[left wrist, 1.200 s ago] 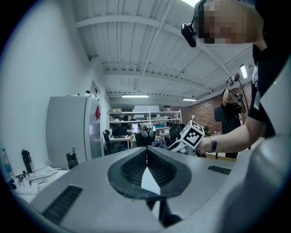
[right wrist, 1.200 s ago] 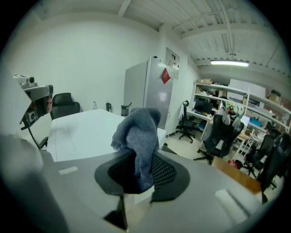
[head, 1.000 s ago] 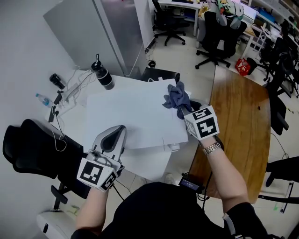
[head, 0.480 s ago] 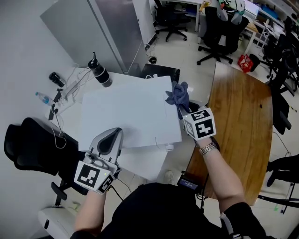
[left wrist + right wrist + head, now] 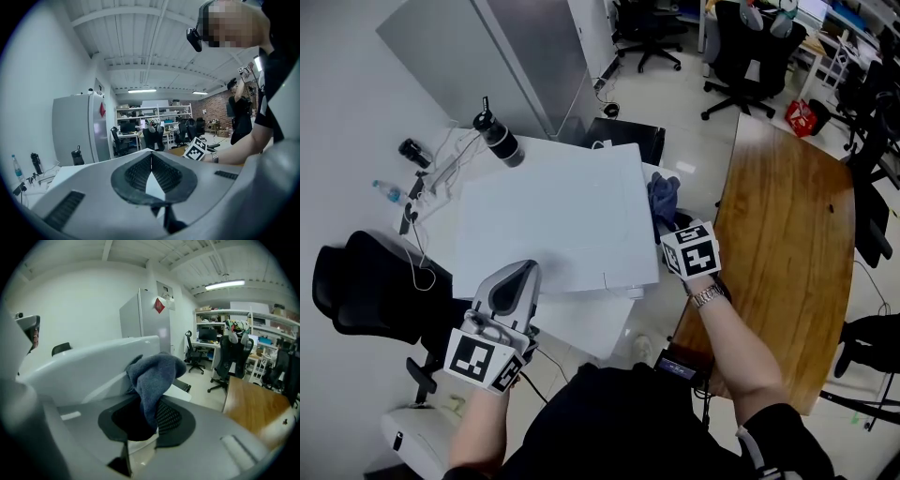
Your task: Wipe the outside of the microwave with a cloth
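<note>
From your head view, the right tool [image 5: 670,220] hides its jaws under its own body and the cloth [image 5: 664,194]. The microwave [image 5: 553,220] shows only its top, and the side face next to the cloth is out of sight. In the right gripper view, the cloth's lower end is buried between the jaws, and the bunched cloth covers the spot where it meets the microwave. Your left tool [image 5: 521,274] covers part of the microwave's near edge.

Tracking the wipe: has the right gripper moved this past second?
Yes: right gripper, holding the cloth, sank from the top edge of the microwave down its side.
</note>
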Demonstrator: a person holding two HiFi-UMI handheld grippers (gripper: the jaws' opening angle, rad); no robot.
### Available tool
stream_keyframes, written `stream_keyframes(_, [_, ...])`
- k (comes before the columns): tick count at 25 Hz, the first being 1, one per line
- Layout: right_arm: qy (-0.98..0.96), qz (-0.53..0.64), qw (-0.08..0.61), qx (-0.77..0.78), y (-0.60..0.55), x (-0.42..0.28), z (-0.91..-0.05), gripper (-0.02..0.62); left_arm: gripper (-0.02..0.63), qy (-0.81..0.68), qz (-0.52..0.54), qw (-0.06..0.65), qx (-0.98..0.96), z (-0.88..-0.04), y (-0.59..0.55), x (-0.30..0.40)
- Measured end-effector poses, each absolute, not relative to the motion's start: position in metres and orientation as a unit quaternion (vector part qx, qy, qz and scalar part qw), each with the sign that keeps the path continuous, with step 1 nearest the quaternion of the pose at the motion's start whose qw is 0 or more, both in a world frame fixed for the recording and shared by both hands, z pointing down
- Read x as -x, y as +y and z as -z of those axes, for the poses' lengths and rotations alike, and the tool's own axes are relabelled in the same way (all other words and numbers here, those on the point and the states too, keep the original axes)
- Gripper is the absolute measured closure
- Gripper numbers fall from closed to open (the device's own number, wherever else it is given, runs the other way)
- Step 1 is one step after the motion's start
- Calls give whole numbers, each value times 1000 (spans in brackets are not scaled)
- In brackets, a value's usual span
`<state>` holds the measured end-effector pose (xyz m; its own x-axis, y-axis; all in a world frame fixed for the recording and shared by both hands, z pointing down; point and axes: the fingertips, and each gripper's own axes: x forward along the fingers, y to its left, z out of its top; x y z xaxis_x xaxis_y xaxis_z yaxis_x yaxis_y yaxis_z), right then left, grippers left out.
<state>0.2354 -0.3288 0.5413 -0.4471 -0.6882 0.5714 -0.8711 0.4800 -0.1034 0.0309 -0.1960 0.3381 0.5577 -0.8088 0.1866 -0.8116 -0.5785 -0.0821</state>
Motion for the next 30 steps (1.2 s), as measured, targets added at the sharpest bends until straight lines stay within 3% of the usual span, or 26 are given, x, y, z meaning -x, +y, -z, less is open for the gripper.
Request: stream_keyframes(30, [-802, -252, 315, -441, -332, -237, -663, 511, 601, -501, -133, 15, -855, -352, -174, -16])
